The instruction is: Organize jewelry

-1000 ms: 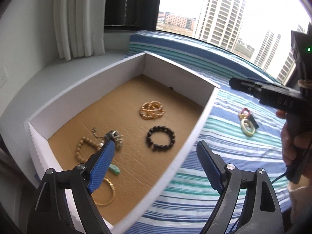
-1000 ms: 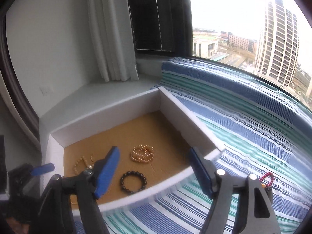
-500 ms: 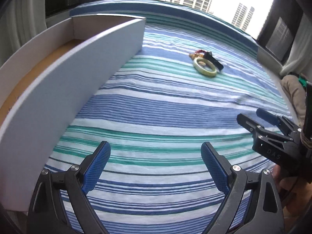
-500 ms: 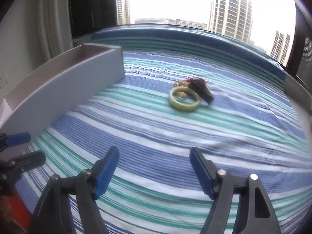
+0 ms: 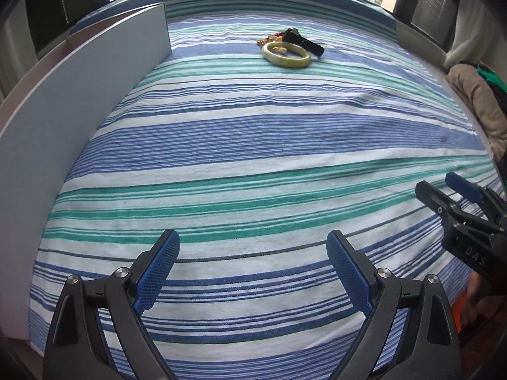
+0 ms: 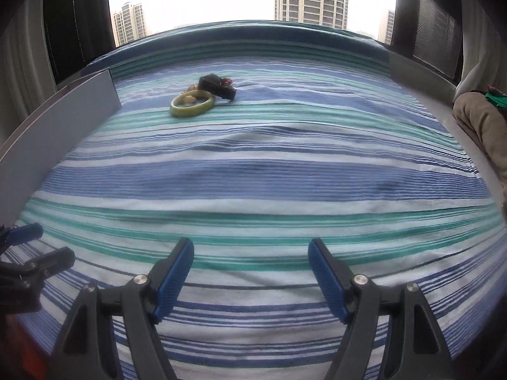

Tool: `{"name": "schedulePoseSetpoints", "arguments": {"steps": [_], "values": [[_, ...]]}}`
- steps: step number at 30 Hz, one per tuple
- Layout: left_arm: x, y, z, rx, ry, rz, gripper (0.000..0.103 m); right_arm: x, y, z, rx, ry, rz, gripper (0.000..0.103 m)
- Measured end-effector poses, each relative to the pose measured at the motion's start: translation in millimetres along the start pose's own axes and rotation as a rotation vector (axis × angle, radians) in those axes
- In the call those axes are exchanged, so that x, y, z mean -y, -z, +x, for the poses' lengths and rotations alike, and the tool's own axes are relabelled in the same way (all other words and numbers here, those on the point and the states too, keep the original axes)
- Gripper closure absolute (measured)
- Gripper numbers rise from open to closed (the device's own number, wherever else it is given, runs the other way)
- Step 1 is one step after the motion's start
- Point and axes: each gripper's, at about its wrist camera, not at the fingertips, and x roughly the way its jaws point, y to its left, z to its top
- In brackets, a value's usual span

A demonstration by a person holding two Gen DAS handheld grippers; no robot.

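A pale green bangle (image 5: 286, 54) lies far off on the striped blue cloth, with a black strap-like piece (image 5: 303, 41) and small gold and red pieces (image 5: 269, 40) behind it. The same pile shows in the right wrist view: bangle (image 6: 192, 104), black piece (image 6: 217, 86). The white box (image 5: 63, 101) stands along the left; its inside is hidden. My left gripper (image 5: 253, 266) is open and empty, low over the near cloth. My right gripper (image 6: 251, 267) is open and empty, also near, and shows at the right edge of the left wrist view (image 5: 443, 190).
The striped cloth (image 5: 253, 145) covers the surface up to the window. The box's white wall (image 6: 54, 139) runs along the left. A beige bundle of fabric (image 6: 481, 123) lies at the far right edge. The left gripper's tips (image 6: 35, 247) show at the lower left of the right wrist view.
Both grippers have swung away from the box, where several bracelets lay on the cardboard floor, and now face the jewelry pile on the cloth. Both have dropped low. Both stayed open.
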Motion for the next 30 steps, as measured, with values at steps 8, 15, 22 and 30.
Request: {"name": "schedulePoseSetpoints", "arguments": {"steps": [8, 15, 22, 30], "values": [[2.7, -40.1, 12.6, -0.02, -0.013, -0.002, 0.009, -3.7, 12.6, -2.7, -0.003, -0.029, -0.036, 0.027], [-13.1, -106.2, 22.9, 0.01, -0.013, -0.026, 0.009, -1.7, 18.2, -7.0, -0.004, -0.037, -0.038, 0.027], [-28.4, -170.9, 57.1, -0.018, 0.047, -0.072, 0.009, 1.8, 20.8, -14.7, 0.007, -0.043, -0.041, 0.027], [-9.7, -219.6, 109.6, -0.041, 0.025, -0.099, 0.012, -3.4, 21.9, -13.7, -0.003, -0.065, -0.045, 0.027]]}}
